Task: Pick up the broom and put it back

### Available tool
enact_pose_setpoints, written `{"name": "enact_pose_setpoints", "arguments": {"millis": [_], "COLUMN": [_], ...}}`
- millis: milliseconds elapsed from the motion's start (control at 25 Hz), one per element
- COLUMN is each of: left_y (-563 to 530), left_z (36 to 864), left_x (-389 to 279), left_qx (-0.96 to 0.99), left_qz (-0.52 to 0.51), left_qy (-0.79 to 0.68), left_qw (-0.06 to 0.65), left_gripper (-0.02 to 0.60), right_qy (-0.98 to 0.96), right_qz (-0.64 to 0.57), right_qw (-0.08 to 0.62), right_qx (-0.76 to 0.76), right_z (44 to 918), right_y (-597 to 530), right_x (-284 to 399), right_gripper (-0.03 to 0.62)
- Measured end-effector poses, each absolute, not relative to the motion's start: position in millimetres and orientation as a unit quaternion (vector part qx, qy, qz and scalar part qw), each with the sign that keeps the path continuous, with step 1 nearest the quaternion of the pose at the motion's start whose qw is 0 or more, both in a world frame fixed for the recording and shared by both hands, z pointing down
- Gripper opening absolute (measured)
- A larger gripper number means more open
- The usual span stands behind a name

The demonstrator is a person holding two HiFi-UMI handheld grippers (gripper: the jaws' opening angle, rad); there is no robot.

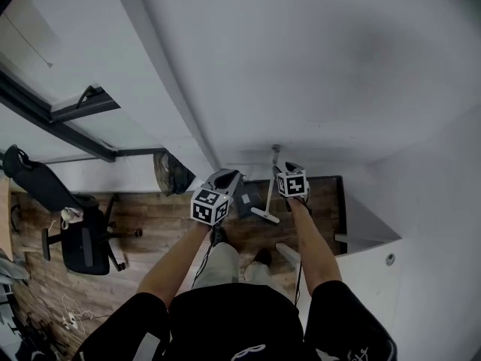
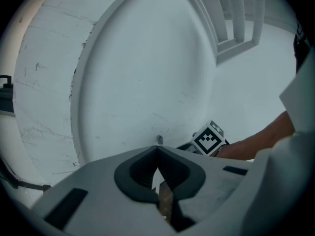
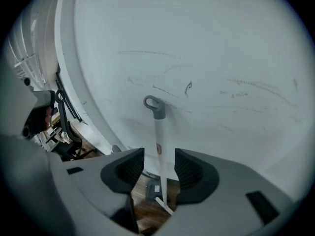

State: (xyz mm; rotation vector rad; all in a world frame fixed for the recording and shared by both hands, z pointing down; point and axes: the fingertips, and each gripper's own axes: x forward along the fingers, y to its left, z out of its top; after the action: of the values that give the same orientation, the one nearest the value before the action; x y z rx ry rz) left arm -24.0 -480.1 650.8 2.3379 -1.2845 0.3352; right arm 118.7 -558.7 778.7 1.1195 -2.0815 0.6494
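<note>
We see broom (image 3: 159, 132) standing upright against white wall (image 3: 206, 58), its bottom apparently on wooden floor (image 1: 150, 216). Our right tongs (image 3: 158, 157) released, broom between jaws, untouched. Our left tongs (image 2: 157, 151) clenched, empty, near right ones.

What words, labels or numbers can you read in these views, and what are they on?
None can be read.
Broom: small red label on its handle, too small to read.
Marker cubes: black-and-white square patterns only, no letters or numbers.
Shirt: white print, too blurred to read.
</note>
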Motion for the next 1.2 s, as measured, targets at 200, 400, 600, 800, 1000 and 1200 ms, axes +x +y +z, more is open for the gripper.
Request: {"name": "enact_pose_setpoints", "arguments": {"millis": [200,400,600,800,1000,1200], "left_y": [-466.3,-448.9,-426.5,-408.7,-382.5,-359.8], "left_z": [637.8,625.0,612.4,595.4,582.9,572.7], "left_x": [-6.3,1.3,15.5,29.5,52.4,59.0], "left_qx": [0.848,0.834,0.825,0.81,0.811,0.81], "left_qz": [0.117,0.089,0.082,0.065,0.062,0.059], "left_qy": [-0.471,-0.496,-0.513,-0.539,-0.541,-0.544], "left_qw": [0.214,0.226,0.223,0.221,0.215,0.211], "left_gripper": [0.017,0.017,0.017,0.017,0.017,0.017], "right_qy": [-0.808,-0.815,-0.827,-0.844,-0.854,-0.861], "right_qz": [0.228,0.227,0.216,0.198,0.194,0.176], "right_qw": [0.33,0.311,0.286,0.253,0.23,0.216], "right_qx": [0.432,0.433,0.433,0.429,0.425,0.425], "right_z": [756.5,740.5,714.7,685.0,655.8,625.1], "right_y": [-538.6,-506.5,-471.2,-445.3,-417.0,-396.3], "right_x": [137.6,160.9,184.1,199.7,217.3,228.8], "right_gripper": [0.201,0.16,0.078,0.041,0.029,0.025]}}
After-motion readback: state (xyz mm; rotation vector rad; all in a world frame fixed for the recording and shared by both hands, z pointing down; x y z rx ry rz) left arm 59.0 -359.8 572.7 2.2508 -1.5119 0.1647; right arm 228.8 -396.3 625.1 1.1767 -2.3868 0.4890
